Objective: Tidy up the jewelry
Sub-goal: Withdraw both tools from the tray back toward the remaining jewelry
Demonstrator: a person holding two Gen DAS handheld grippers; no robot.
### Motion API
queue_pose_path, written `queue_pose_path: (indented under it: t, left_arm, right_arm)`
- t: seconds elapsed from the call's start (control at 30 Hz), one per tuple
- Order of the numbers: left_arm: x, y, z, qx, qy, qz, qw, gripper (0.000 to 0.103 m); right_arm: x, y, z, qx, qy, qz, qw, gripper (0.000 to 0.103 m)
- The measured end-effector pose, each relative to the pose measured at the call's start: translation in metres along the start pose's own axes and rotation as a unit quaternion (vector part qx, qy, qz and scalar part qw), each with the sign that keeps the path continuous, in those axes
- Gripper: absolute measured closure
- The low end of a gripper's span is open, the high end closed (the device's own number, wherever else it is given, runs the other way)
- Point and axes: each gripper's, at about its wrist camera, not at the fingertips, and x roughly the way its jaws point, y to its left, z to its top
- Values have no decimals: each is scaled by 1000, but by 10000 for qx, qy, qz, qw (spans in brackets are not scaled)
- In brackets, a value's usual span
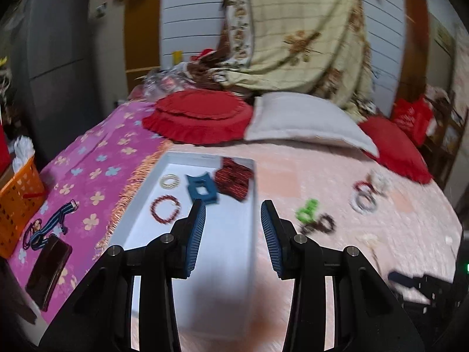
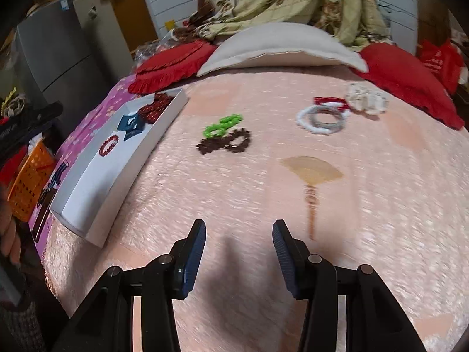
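Observation:
A white tray (image 1: pixel 146 193) lies on the pink bedspread and holds a red bead bracelet (image 1: pixel 165 209), a cream bracelet (image 1: pixel 169 181), a blue piece (image 1: pixel 202 191) and a dark red beaded piece (image 1: pixel 233 180). My left gripper (image 1: pixel 233 209) is open and empty above the tray's near right part. My right gripper (image 2: pixel 238 228) is open and empty above bare bedspread. Ahead of it lie a green bracelet (image 2: pixel 223 125), a brown bead piece (image 2: pixel 224 143), white and grey bangles (image 2: pixel 321 120), a cream bead cluster (image 2: pixel 366 99) and a tan fan-shaped piece (image 2: pixel 312 173). The tray (image 2: pixel 164 123) is to its left.
Red cushions (image 1: pixel 199 117) and a white pillow (image 1: pixel 304 120) lie at the head of the bed. An orange basket (image 1: pixel 17 205) stands off the left edge. A dark phone (image 1: pixel 48 271) lies on the purple flowered cover (image 1: pixel 96 170). A patterned blanket (image 1: pixel 296 29) hangs behind.

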Motion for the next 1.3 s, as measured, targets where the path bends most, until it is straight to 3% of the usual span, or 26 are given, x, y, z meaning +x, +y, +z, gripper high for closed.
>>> queue_pose_path:
  t: [0.43,0.63,0.93,1.3]
  left_arm:
    - [-54,-92,-21,621,64,53,9980,64]
    - [-65,-101,-26,633,101,102,9979,64]
    - [-83,-110,-28,723,-38,151,9973,64]
    - [-69,-109,-35,763,238,165,9967,63]
  right_arm:
    - [-71,-33,-15,5,-737,-319,9968,58]
    - [-90,-56,-16,409,-916,-230,9947,58]
    - [-114,-67,-23,525,-1156,-247,9916,57]
    - [-112,-82,-32,685,-1122,-337,9907,57]
